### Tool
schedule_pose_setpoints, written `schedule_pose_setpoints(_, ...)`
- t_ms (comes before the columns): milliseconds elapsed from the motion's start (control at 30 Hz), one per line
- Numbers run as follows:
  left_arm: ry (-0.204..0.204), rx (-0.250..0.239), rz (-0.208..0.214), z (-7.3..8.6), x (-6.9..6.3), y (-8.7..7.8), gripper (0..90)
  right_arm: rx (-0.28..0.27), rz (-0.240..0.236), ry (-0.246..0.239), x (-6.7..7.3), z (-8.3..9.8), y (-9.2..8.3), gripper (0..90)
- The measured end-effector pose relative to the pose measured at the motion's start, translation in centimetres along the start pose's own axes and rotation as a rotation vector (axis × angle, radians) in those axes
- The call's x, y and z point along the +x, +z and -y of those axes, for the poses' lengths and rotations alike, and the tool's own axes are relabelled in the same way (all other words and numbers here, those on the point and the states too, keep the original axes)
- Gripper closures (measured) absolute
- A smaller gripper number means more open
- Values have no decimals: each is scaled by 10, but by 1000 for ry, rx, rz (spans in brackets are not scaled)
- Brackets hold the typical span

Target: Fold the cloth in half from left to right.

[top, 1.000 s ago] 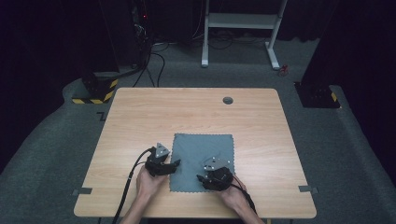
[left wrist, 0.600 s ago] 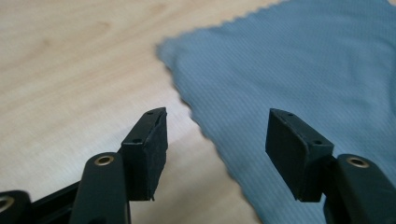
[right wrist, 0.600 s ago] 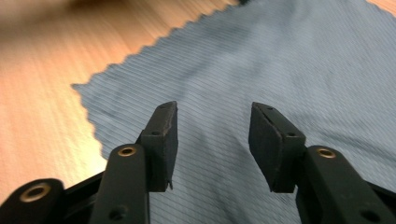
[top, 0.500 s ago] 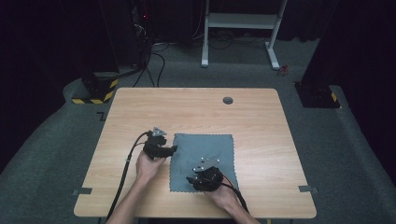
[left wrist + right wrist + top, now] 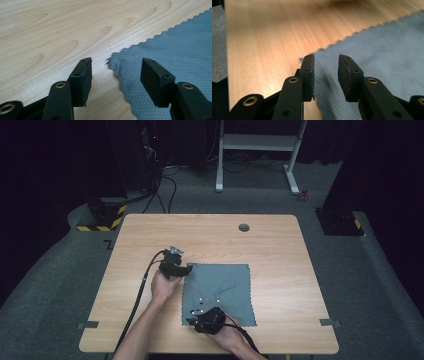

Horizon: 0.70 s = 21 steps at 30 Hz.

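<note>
- A grey microfibre cloth with a pinked, zigzag edge lies flat on the wooden tabletop, toward the person's side and a little right of the middle.
- The left tongs sit at the cloth's far left corner. In the left gripper view that corner lies between the two pads, slightly lifted and crinkled, and neither pad touches it. The jaws stand fairly wide and have just been closing a little.
- The right tongs sit at the near left corner. In the right gripper view the pads stand narrow over the cloth's corner, with a gap left between them; they have just been closing, and I judge they are not yet pressing on the fabric.
- Both tongs line up along the cloth's left edge, one at each corner. This placing suits pinching that whole side at once, probably to lift it and fold it over toward the right edge.
- Bare wood runs all round the cloth: a broad strip to the right, much room beyond it up to the cable hole, and a narrower strip on the near side.
- The left cable trails back along the left forearm, well clear of the cloth.
- A sweep to the right meets nothing on the tabletop.
</note>
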<state>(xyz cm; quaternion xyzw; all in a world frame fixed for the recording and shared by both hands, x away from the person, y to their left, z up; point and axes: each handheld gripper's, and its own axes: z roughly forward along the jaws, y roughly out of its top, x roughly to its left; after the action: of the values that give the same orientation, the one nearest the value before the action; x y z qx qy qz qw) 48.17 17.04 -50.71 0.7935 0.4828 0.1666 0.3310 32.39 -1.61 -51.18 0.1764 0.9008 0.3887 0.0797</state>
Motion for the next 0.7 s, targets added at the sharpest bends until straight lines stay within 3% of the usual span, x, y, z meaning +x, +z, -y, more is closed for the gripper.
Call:
schedule_pose_setpoints(233, 5, 22, -17, 1, -1, 8, 449, 5, -47, -32, 12, -1, 13, 659)
schedule_pose_setpoints(367, 34, 29, -32, -1, -3, 10, 466, 6, -25, -35, 15, -2, 17, 657)
schedule_pose_setpoints(533, 36, 23, -33, -1, -2, 11, 473, 10, 1, -49, 21, -4, 20, 655)
schedule_pose_setpoints(700, 32, 7, -32, -2, -3, 12, 591, 18, 23, -83, 25, -7, 21, 767)
